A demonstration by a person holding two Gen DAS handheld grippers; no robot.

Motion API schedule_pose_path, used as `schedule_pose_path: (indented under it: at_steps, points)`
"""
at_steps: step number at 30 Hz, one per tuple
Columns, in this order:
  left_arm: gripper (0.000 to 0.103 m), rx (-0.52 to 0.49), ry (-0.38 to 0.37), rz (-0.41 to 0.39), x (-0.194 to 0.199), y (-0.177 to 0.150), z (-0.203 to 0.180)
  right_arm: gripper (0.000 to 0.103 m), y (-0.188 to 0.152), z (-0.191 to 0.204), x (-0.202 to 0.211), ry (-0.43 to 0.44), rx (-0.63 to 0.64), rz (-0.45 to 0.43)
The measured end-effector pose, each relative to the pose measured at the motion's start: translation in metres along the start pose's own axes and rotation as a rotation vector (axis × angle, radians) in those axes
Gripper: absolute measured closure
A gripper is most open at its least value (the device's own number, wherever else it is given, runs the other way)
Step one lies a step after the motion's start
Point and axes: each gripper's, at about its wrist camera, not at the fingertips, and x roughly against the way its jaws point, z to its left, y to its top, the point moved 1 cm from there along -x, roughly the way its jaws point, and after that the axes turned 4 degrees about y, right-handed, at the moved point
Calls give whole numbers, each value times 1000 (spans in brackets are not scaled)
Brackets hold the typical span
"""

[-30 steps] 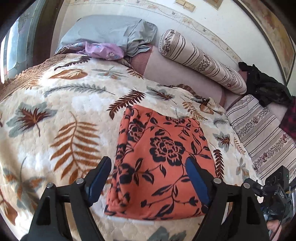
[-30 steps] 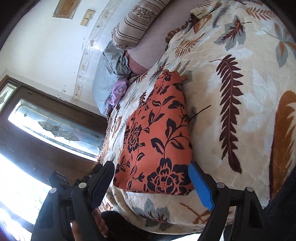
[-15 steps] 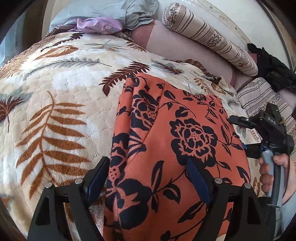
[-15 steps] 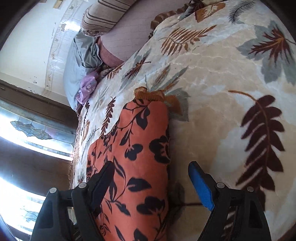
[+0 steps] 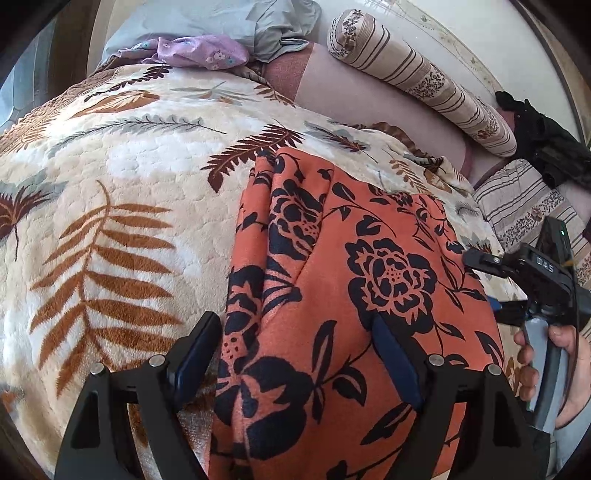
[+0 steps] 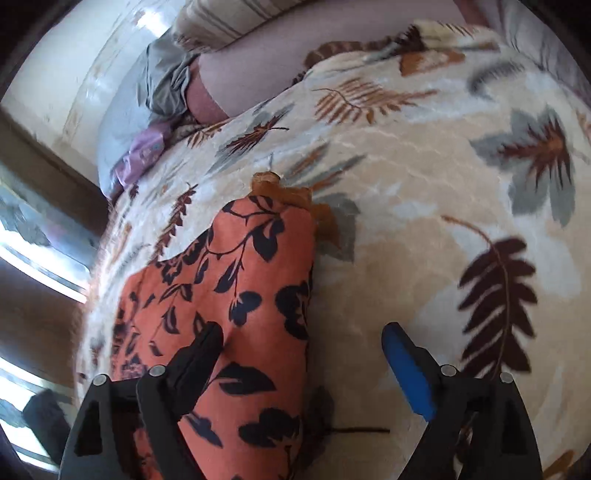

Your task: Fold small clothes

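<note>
The left gripper (image 5: 295,354) has its jaws spread wide, one finger over the blanket at the garment's left edge and the other over the cloth itself, gripping nothing. The right gripper (image 6: 303,354) also has its jaws released: its black finger (image 6: 201,350) sits over the cloth, its blue-padded finger (image 6: 406,373) over bare blanket, so the garment's right edge runs between them.

The orange floral garment (image 5: 343,295), printed with black flowers and leaves, lies folded flat on the leaf-patterned blanket (image 5: 122,192) that covers the bed. A small tan bit of fabric (image 6: 284,190) pokes out at its far corner in the right wrist view.

In the left wrist view, the person's right hand (image 5: 557,373) grips the other tool's handle at the garment's right side.

Farther off lie a striped bolster (image 5: 421,77), a grey pillow (image 5: 221,18) with a lilac cloth (image 5: 199,51) on it, and a dark heap of clothing (image 5: 546,147) at the right.
</note>
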Motion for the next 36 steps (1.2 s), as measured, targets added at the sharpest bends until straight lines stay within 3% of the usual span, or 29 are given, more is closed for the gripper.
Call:
schedule_pose_path:
  at_steps: [5,12,13,15,17,20,24,28,32,36]
  points:
    - [19,9,16,-16,1,-2,-2,13,-46,-12,31,191,-107,-7]
    - [18,5,29,-30,3,-6,-3,15,-81,11,21,257,-58,65]
    - [18,3,31,-32,4,-6,-3,28,-84,18,17,250,-23,78]
    - [18,1,34,-33,4,-7,-3,52,-92,39,17,101,121,66]
    - [18,0,38,-35,6,-8,-3,58,-102,65,24,-19,289,22]
    - [18,1,36,-31,5,-7,-3,59,-111,73,13,-121,383,11]
    - [18,0,39,-31,8,-8,-4,35,-108,42,16,-10,213,0]
    - [18,33,34,-38,14,-5,-4,31,-112,35,19,62,181,12]
    - [17,128,-101,-18,20,13,1,30,-113,34,20,75,155,13]
    - [18,317,-201,63,2,37,27,27,-116,35,18,82,164,2]
